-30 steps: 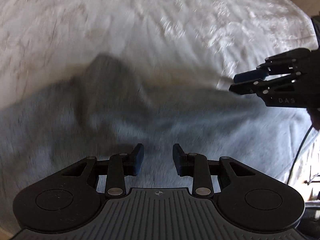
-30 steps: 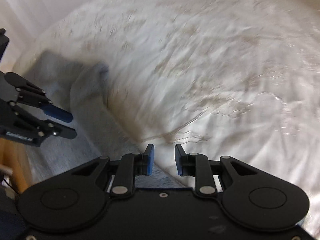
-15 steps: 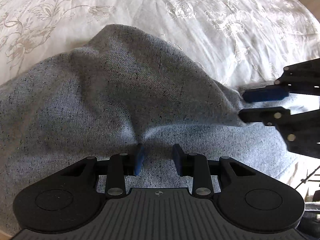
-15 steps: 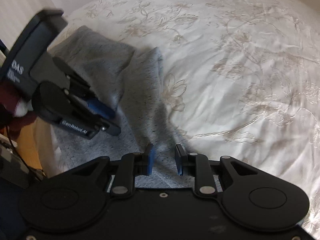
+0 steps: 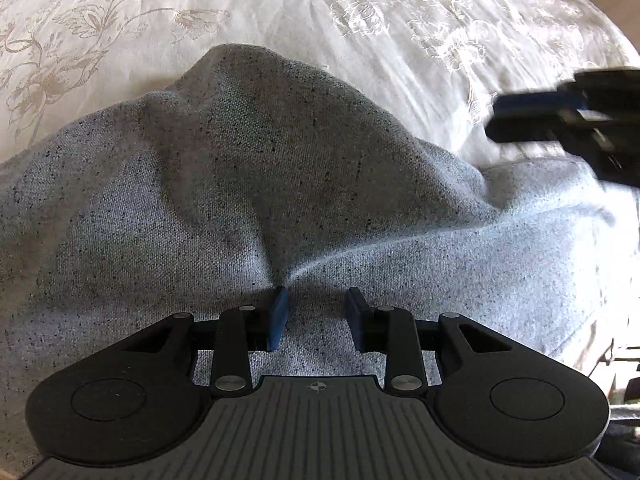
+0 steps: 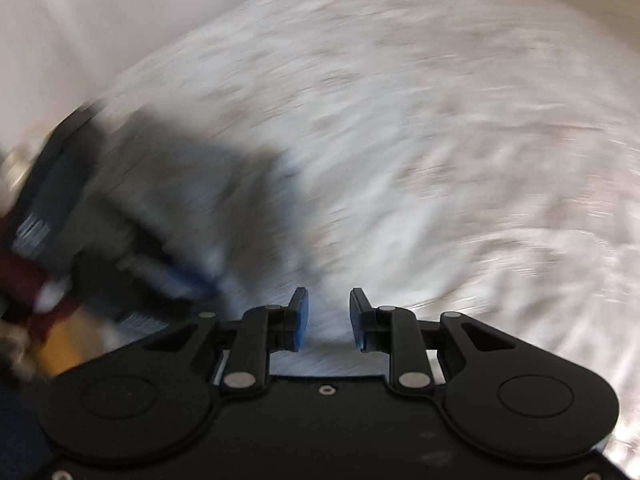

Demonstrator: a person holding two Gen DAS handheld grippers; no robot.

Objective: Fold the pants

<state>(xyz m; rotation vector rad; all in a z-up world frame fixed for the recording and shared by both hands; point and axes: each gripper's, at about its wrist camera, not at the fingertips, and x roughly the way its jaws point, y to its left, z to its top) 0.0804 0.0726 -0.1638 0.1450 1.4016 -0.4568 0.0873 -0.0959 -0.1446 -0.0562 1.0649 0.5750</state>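
The grey speckled pants (image 5: 280,184) lie bunched on the white bedspread, with a raised fold in front of my left gripper (image 5: 316,316). That gripper is open and low over the fabric; a crease touches its left pad (image 5: 279,312). My right gripper (image 6: 325,318) is open and empty; its view is motion-blurred. It shows blurred at the right edge of the left wrist view (image 5: 560,124), clear of the cloth. The pants (image 6: 180,184) and the left gripper (image 6: 132,276) appear blurred at left in the right wrist view.
The white floral bedspread (image 5: 360,12) stretches beyond the pants and fills most of the right wrist view (image 6: 440,140). The bed's edge, with a cable and clutter beyond it, shows at the lower right of the left wrist view (image 5: 616,356).
My right gripper has let go of the pants' edge and pulled away up and to the right, swinging fast. The left gripper has stayed open over the fold.
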